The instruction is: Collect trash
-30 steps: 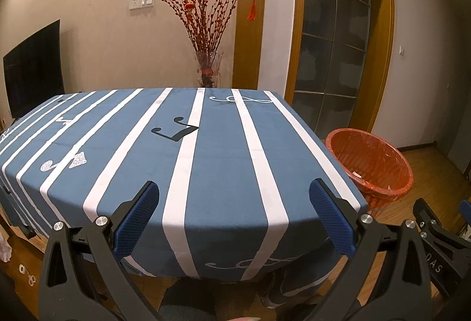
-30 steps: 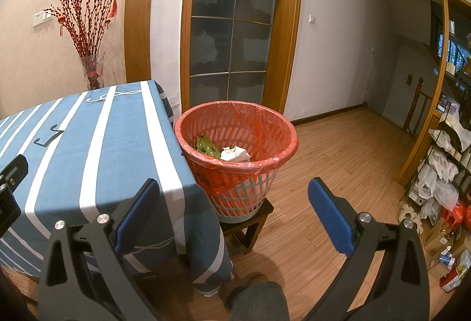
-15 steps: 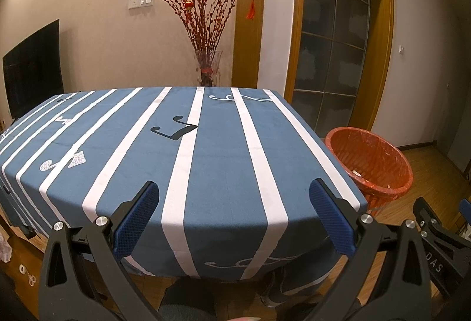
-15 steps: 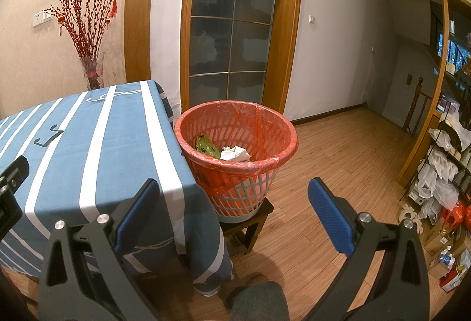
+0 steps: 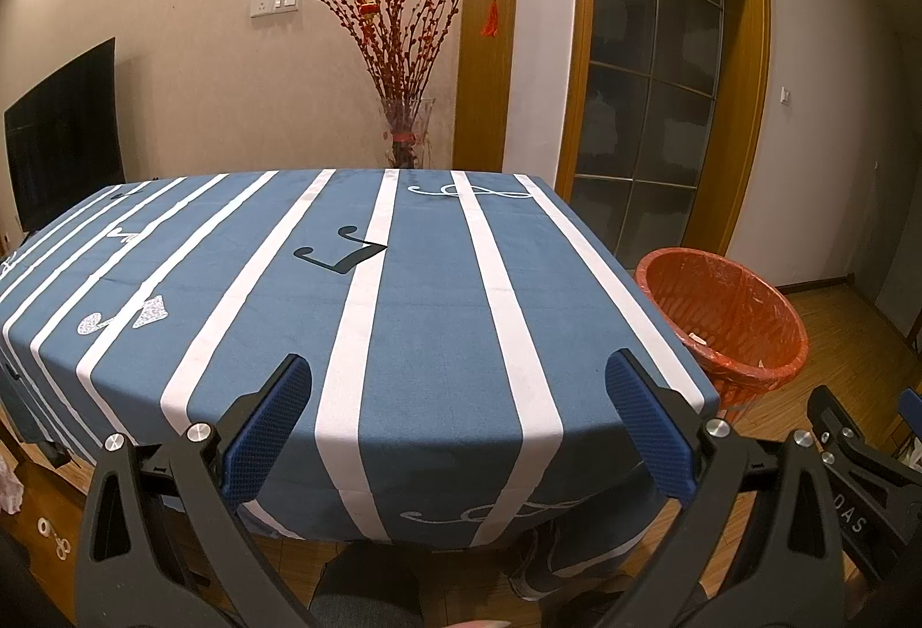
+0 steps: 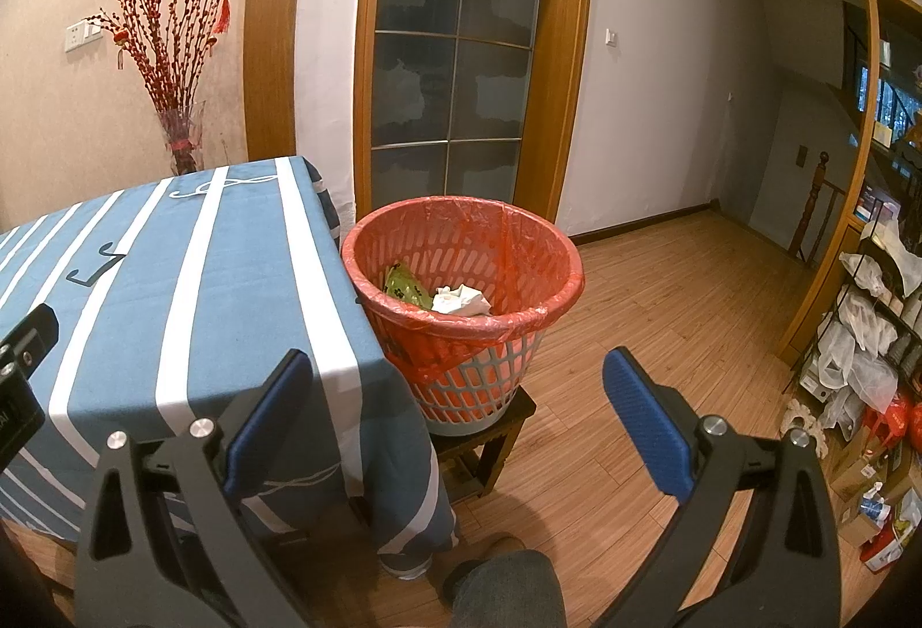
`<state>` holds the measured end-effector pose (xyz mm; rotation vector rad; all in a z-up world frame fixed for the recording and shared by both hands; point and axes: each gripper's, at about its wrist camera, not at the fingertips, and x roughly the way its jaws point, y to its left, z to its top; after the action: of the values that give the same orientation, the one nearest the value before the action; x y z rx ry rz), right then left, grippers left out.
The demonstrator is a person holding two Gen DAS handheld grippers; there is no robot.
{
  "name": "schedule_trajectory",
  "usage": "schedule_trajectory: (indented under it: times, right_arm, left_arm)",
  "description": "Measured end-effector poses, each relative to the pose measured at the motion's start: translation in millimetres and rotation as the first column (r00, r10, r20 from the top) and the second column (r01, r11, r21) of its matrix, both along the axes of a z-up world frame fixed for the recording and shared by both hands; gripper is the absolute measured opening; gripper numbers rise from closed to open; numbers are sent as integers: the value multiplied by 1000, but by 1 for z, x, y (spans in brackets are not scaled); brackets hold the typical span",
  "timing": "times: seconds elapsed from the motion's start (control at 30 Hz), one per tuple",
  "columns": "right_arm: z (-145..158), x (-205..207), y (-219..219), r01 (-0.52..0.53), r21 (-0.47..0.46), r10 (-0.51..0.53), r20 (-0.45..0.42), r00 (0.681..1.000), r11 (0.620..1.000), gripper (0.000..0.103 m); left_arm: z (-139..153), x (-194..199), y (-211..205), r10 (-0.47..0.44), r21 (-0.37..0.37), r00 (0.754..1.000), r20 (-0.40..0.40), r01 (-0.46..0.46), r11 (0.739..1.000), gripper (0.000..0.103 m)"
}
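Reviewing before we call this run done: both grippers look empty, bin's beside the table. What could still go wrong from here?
1. The bin sits on a small stool, pressed against the tablecloth edge; a bump or a tug on the cloth might tip it.
2. The tissue and green wrapper lie loose in the liner, so a tip would likely spill them.
3. The left gripper and right gripper hover open and close together; they could collide.

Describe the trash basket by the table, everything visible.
The trash basket is round, tapered, slotted grey-white plastic, lined with a red bag folded over its rim. It stands upright on a small dark wooden stool, close against the tablecloth edge. Inside lie a green wrapper and crumpled white paper.
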<state>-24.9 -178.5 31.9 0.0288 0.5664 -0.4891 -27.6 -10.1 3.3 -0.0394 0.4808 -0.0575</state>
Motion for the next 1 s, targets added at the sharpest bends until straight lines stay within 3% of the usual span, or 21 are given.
schedule_trajectory:
  times: [1.0]
  right_arm:
    - [0,1,1,1,0,-1,-2,1000,1000,99]
  left_arm:
    - [-3,-1,-1,-4,5,1000,-5,4,1000,100]
